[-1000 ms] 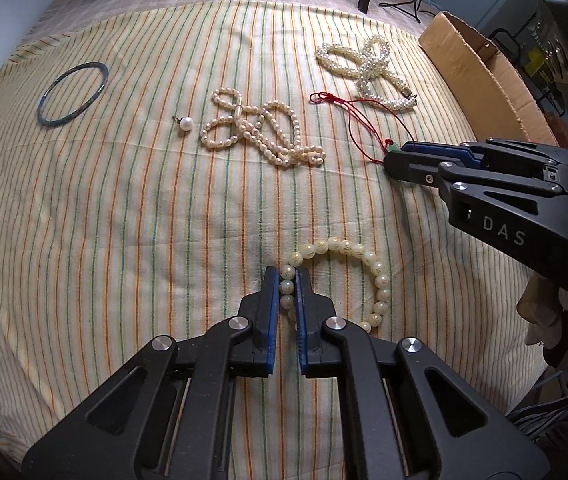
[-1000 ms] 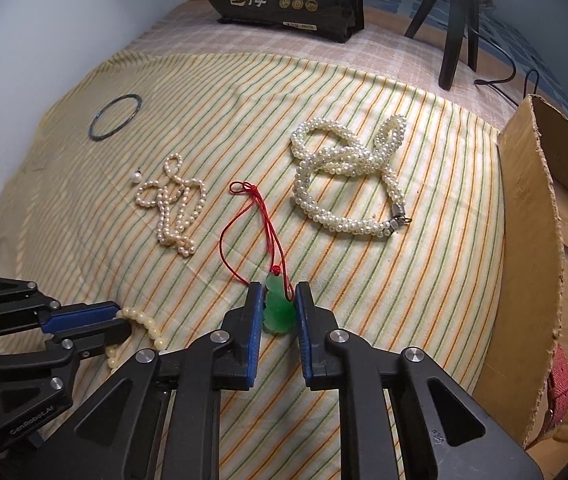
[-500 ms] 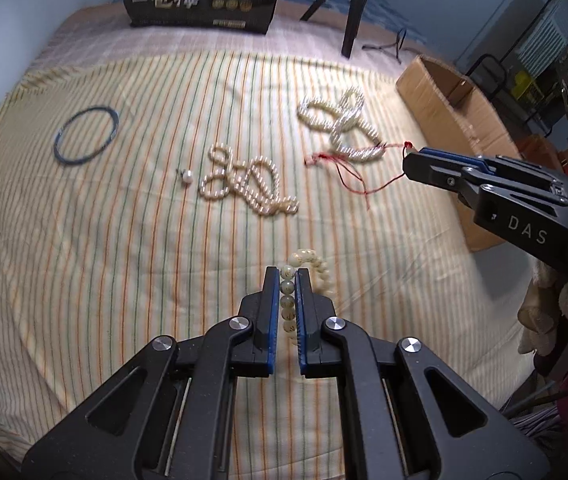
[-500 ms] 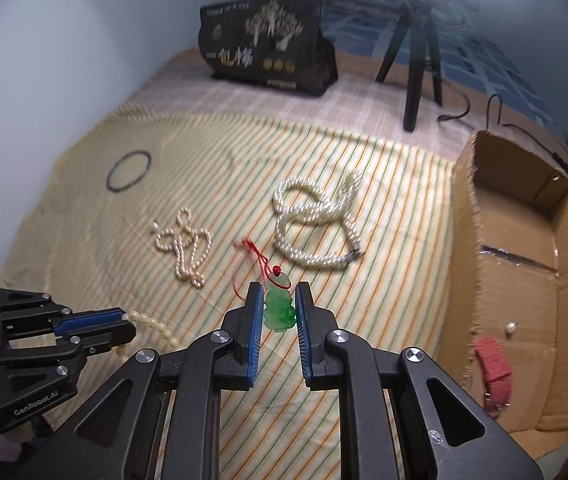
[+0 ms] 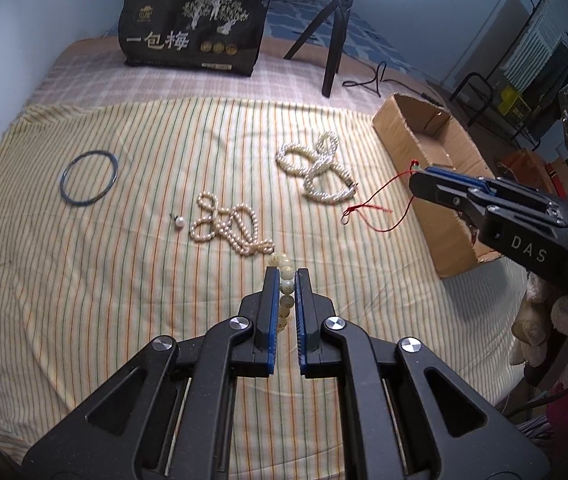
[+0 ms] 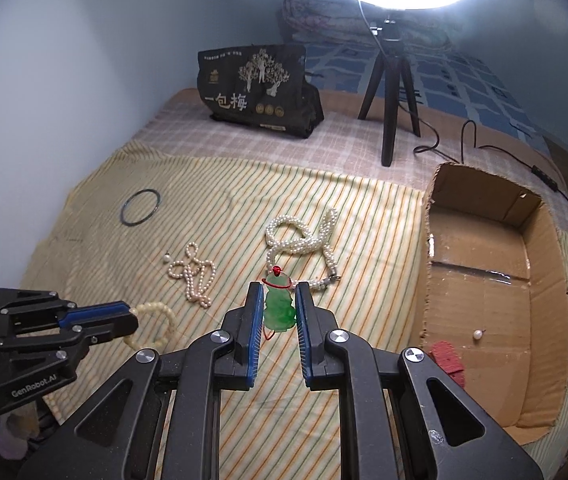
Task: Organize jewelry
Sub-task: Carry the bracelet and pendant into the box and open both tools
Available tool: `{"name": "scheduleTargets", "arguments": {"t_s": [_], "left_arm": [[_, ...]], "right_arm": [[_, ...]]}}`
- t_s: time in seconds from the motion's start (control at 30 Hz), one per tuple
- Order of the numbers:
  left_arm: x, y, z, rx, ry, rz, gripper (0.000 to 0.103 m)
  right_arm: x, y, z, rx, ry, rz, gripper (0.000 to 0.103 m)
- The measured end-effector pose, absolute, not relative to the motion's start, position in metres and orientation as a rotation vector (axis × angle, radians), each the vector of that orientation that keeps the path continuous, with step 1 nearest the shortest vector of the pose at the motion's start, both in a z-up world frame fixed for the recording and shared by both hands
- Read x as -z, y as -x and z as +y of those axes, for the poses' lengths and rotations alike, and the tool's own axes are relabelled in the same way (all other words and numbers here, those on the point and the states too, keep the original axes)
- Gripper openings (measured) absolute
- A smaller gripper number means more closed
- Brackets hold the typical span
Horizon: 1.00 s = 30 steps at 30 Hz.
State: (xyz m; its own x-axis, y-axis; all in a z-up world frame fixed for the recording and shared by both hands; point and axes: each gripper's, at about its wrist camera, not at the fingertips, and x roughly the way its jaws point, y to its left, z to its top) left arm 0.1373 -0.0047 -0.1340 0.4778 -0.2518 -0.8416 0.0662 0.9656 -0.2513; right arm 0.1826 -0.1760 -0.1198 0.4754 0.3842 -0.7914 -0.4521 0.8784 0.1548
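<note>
Here both pieces are lifted clear of the striped cloth (image 5: pixel 124 280): the left gripper (image 5: pixel 287 280) is clenched on a cream beaded bracelet (image 5: pixel 284 276), the right gripper (image 6: pixel 278 296) on a green carved pendant (image 6: pixel 280 310) with its red cord (image 5: pixel 380 200). Next comes carrying them over the open cardboard box (image 6: pixel 484 292) and letting go; the bracelet's lower loop hides behind the left jaws.

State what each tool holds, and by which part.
Left tool: beaded bracelet, pinched across its beads. Right tool: green pendant, clamped on its sides, red cord trailing.
</note>
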Motion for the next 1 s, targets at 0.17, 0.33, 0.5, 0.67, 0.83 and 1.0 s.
{"name": "scheduleTargets", "arguments": {"t_s": [0.17,0.33,0.5,0.67,0.83,1.0], "left_arm": [[0.121,-0.138,-0.012,0.207,0.186,1.02,0.005],[0.112,-0.141,-0.023,0.232,0.196,1.005,0.005],[0.102,-0.144,-0.038,0.255,0.188,0.98,0.005],[0.091,-0.149,-0.055,0.279,0.182,0.953,0.005],[0.084,-0.155,-0.07,0.302,0.18,0.934,0.005],[0.08,-0.161,-0.087,0.324,0.174,0.923,0.005]], "right_arm": [[0.113,-0.179,-0.186,-0.504,0.063,0.932,0.014],[0.102,-0.177,-0.2,-0.493,0.05,0.907,0.014],[0.088,-0.174,-0.22,-0.472,0.024,0.875,0.014],[0.077,-0.172,-0.241,-0.442,0.0,0.848,0.014],[0.069,-0.17,-0.266,-0.407,-0.026,0.825,0.014],[0.064,-0.169,-0.295,-0.364,-0.06,0.81,0.014]]}}
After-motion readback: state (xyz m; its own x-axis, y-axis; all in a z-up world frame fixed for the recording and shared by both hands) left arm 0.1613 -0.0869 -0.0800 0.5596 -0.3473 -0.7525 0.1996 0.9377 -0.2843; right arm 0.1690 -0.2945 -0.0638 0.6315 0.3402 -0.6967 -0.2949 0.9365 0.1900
